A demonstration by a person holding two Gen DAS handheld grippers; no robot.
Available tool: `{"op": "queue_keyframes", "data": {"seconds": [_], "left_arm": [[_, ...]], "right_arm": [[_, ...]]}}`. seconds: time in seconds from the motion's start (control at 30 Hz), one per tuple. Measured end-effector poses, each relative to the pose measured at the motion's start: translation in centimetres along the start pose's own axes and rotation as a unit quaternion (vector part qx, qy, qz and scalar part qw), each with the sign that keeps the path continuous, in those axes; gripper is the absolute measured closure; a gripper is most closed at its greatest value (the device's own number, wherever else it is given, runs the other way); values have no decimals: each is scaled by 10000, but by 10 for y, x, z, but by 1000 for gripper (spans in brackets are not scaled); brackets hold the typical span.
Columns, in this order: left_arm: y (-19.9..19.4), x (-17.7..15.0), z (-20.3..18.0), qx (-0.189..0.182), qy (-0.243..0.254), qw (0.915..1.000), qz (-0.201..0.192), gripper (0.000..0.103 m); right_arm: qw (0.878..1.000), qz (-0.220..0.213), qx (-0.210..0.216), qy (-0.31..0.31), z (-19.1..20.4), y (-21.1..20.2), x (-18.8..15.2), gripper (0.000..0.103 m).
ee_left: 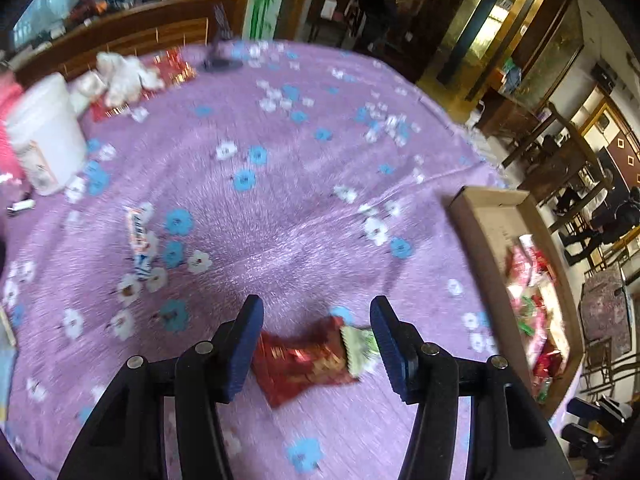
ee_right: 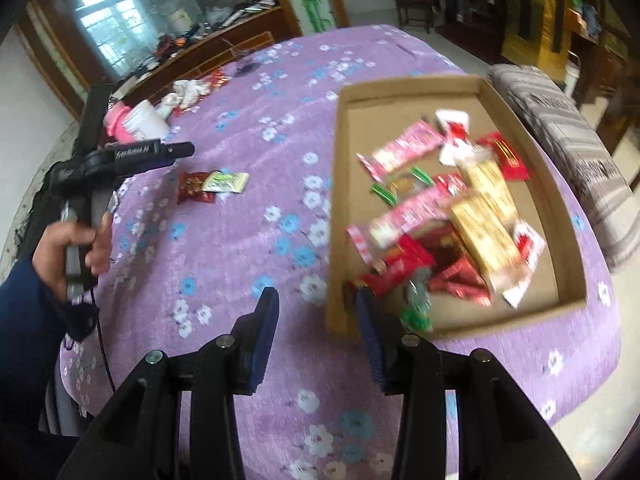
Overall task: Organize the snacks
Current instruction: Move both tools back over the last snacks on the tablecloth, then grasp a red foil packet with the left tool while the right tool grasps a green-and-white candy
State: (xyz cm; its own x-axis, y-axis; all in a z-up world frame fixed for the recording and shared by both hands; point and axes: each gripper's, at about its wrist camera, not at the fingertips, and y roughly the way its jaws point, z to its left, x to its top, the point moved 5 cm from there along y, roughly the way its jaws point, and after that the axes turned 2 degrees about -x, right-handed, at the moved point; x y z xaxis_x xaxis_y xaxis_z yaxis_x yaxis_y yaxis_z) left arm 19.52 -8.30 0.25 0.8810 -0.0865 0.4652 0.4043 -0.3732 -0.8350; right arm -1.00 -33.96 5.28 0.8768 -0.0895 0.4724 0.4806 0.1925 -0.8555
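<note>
Overhead, purple floral tablecloth (ee_left: 280, 200) covers table.

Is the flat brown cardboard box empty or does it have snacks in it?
Not empty. The flat brown cardboard box holds a pile of wrapped snacks, with bare floor left at its far end.

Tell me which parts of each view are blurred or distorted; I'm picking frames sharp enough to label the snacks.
Left wrist view: motion blur smears the red snack packet between the left gripper fingers and the floral tablecloth; fisheye bends the table edge. Right wrist view: the snacks in the cardboard tray are smeared, while the right gripper is sharper; window glare at upper left.
</note>
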Motion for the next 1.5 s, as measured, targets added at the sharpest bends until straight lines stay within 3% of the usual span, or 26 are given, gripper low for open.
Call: {"op": "queue_keyframes", "data": {"seconds": [0.13,0.3,0.4,0.63,0.7,0.77,1.03,1.27,1.37,1.5], "left_arm": [[12,-12,0,-362,-100,9989,288,45],[-3,-59,-22,-826,150,9954,462,45],[-10,-72,-28,-526,298,9978,281,44],[-2,-57,-18,-351,-414,9983,214,44],[3,-56,-17,-20,-405,9989,238,45],[5,-56,-16,203,-395,9989,167,69],[-25,-81,-2,266,-545,9982,2,71],[-70,-133,13,506,-629,9967,-93,71],[-79,-154,22,694,-676,9953,-84,71],[-85,-176,33,854,-811,9930,-41,71]], "right_arm": [[9996,6,-167,248,-13,-3,-7,64],[9990,-5,-218,390,-21,-4,-7,64],[9990,15,-200,393,-21,-2,-5,64],[9999,75,-57,119,-4,6,0,64],[9999,96,-45,93,-3,8,0,64],[9999,101,-50,81,-3,8,0,64],[9987,163,387,-287,24,22,33,64],[9833,647,1169,-1233,99,78,84,64],[9772,913,1595,-1067,121,112,108,64],[9781,1079,1659,-639,125,157,134,64]]}}
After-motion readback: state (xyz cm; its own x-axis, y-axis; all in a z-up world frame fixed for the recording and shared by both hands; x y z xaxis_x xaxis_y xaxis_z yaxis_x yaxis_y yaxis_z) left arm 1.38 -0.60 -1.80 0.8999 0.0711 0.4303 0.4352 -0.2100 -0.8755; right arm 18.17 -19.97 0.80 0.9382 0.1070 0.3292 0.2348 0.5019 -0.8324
